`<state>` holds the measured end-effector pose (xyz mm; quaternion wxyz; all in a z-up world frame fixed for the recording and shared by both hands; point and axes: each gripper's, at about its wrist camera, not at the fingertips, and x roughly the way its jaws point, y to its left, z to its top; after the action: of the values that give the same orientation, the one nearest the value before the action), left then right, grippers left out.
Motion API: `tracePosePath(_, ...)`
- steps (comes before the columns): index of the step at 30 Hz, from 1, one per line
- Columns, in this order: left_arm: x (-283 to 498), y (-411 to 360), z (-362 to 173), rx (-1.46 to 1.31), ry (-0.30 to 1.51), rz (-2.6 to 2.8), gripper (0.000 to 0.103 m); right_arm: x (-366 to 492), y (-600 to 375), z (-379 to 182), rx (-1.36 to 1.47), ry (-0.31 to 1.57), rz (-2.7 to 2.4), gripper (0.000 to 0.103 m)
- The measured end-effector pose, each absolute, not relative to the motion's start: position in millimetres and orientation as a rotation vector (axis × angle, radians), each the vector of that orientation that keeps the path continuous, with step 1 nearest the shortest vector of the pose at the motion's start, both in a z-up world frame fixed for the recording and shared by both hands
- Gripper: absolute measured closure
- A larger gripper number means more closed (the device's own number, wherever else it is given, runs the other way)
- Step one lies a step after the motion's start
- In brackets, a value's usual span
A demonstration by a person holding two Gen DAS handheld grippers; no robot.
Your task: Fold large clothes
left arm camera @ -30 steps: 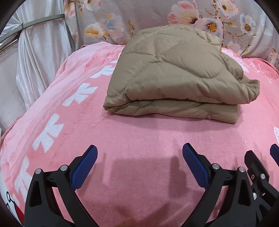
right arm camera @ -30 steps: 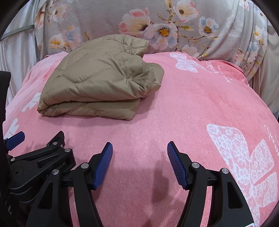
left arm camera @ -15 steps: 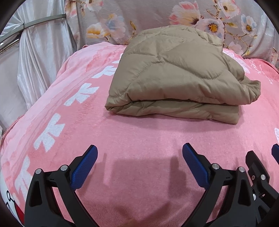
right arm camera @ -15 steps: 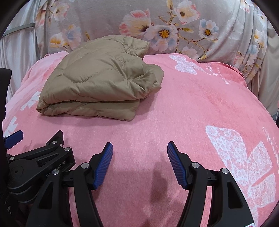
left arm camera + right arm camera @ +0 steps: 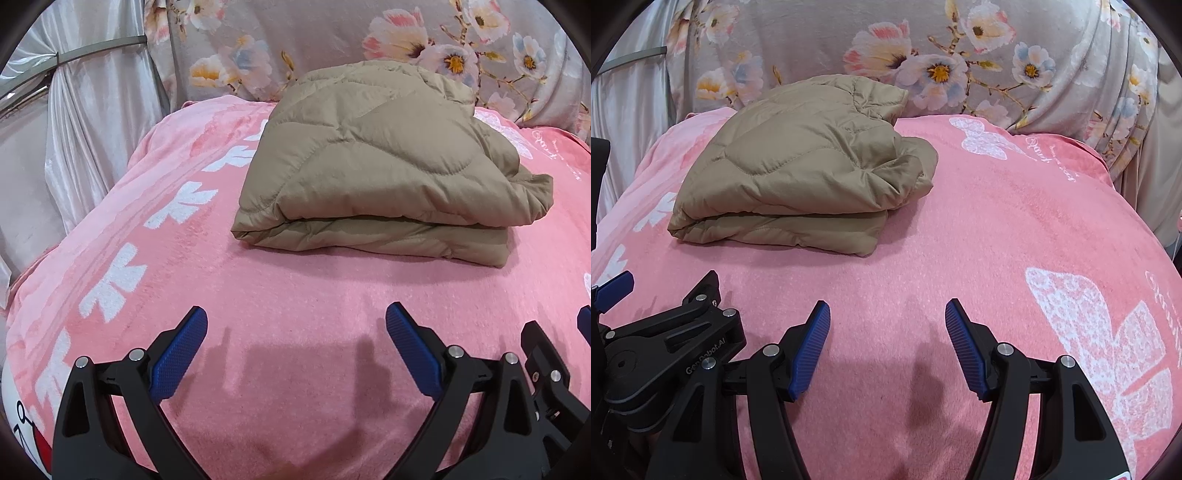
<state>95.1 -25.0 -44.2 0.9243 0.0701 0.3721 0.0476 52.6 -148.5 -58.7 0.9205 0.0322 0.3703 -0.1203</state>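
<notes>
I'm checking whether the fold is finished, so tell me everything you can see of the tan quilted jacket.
The tan quilted jacket is puffy, with curved stitch lines and a smooth, slightly shiny fabric. It lies folded into a thick stack of layers on the pink blanket, fold edges facing the cameras, one bunched corner bulging out on the right. Only the blanket touches it; the left gripper and right gripper are open and well short of it.
</notes>
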Motion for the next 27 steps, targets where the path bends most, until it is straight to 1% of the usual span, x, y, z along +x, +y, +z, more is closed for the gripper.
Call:
tracePosePath(6, 93.4, -25.7, -42.9, 0.144, 0.757, 0.098, 0.011, 52.6, -148.7, -58.9, 0.065, 0.76, -0.247, 0.039)
tracePosePath(27, 92.8, -25.1, -42.0, 0.144, 0.751, 0.1, 0.011, 52.2, -149.3, -58.6, 0.062, 0.76, -0.246, 0.039)
